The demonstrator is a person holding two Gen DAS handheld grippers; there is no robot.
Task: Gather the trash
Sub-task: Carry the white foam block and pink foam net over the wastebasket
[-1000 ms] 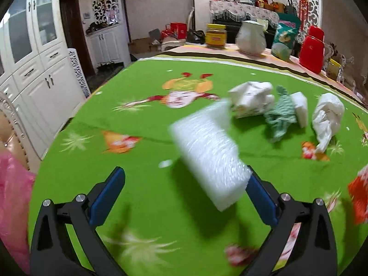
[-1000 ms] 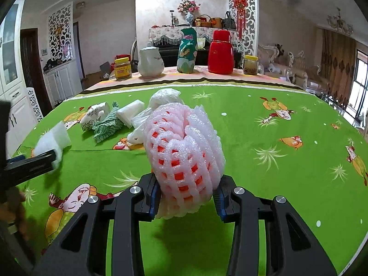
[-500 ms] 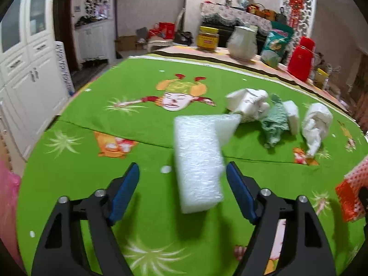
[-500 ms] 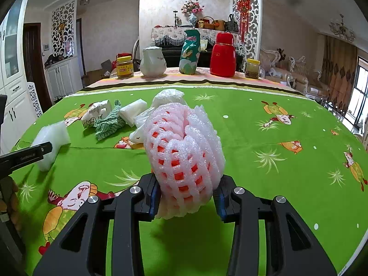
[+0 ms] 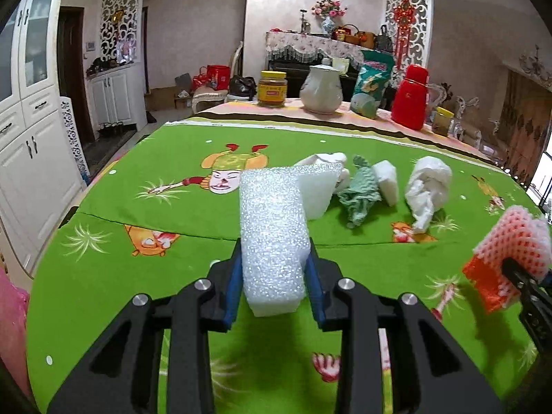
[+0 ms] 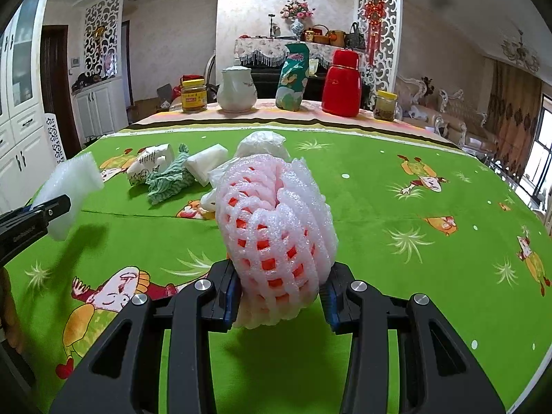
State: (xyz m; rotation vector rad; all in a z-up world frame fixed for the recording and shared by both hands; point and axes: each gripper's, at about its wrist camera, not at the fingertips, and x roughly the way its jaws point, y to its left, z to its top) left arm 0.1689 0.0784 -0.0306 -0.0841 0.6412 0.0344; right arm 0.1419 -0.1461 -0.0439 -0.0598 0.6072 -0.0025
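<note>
1. Trash on this job is all light packing waste, and my left hand-held gripper (image 5: 274, 276) has just been closing on one piece: a white rectangular block of bubbly foam (image 5: 272, 234), now pinched between the blue pads and clear of the green cartoon-print cloth on the counter (image 5: 155, 276).
2. My right hand-held gripper (image 6: 281, 288) is clenched on a pink foam fruit net with an orange lining (image 6: 276, 238), also held above the cloth.
3. Risk: the block is gripped near its lower end, so most of it sticks out forward; I judge a quick swing could lever it out, since the foam is slick and squashy.
4. Risk: the net is springy and hollow; it may creep out of the pads if squeezed unevenly.
5. Left to collect, near mid-cloth: a crumpled printed white paper carton (image 6: 150, 162), a limp green-and-white striped rag (image 5: 358, 196), a small white foam slab (image 5: 388, 181) and a crinkled white plastic bag (image 5: 427, 189), lying close together.
6. No bin shows in either view.
</note>
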